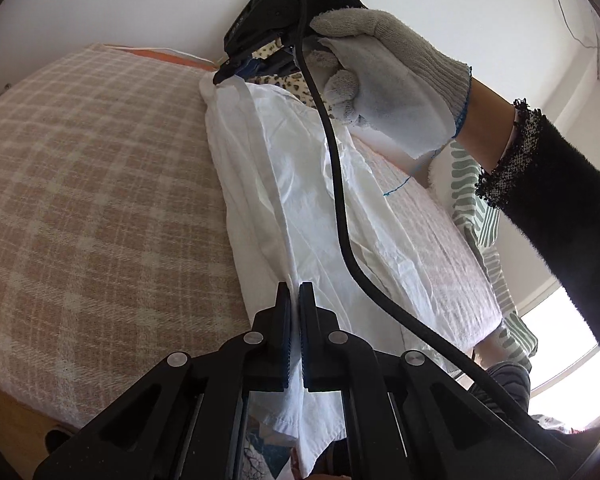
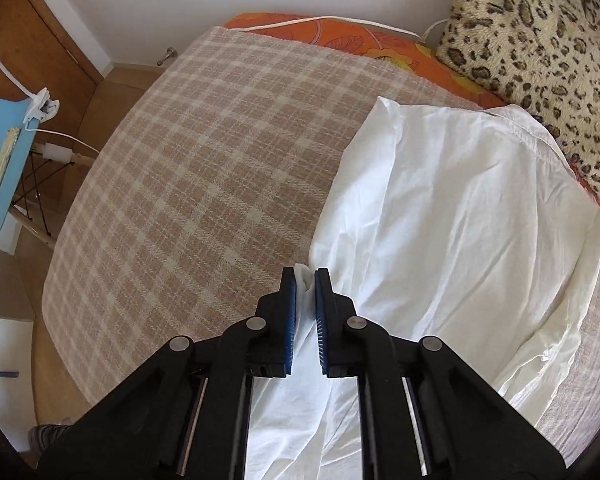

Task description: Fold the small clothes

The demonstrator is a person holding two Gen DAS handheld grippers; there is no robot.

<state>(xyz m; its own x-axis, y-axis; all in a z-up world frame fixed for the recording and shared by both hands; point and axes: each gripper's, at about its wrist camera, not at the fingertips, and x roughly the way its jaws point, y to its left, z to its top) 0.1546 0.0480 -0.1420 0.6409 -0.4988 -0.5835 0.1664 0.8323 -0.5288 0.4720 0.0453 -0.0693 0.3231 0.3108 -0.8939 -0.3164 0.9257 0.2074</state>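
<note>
A white garment (image 1: pixel 300 200) lies stretched along the pink-and-cream checked blanket (image 1: pixel 92 184). My left gripper (image 1: pixel 296 292) is shut on its near edge, with cloth pinched between the pads. My right gripper (image 1: pixel 230 74), held by a gloved hand (image 1: pixel 384 76), is shut on the far corner of the garment. In the right wrist view the right gripper (image 2: pixel 305 276) pinches a bunched white fold, and the garment (image 2: pixel 452 216) spreads to the right over the blanket (image 2: pixel 204 168).
A leopard-print cushion (image 2: pixel 540 60) lies at the far right on an orange sheet (image 2: pixel 340 36). A blue chair (image 2: pixel 0 152) with a white clip lamp stands at the left by the bed edge. A black cable (image 1: pixel 340 208) crosses the garment. Striped cloth (image 1: pixel 476 200) lies at the right.
</note>
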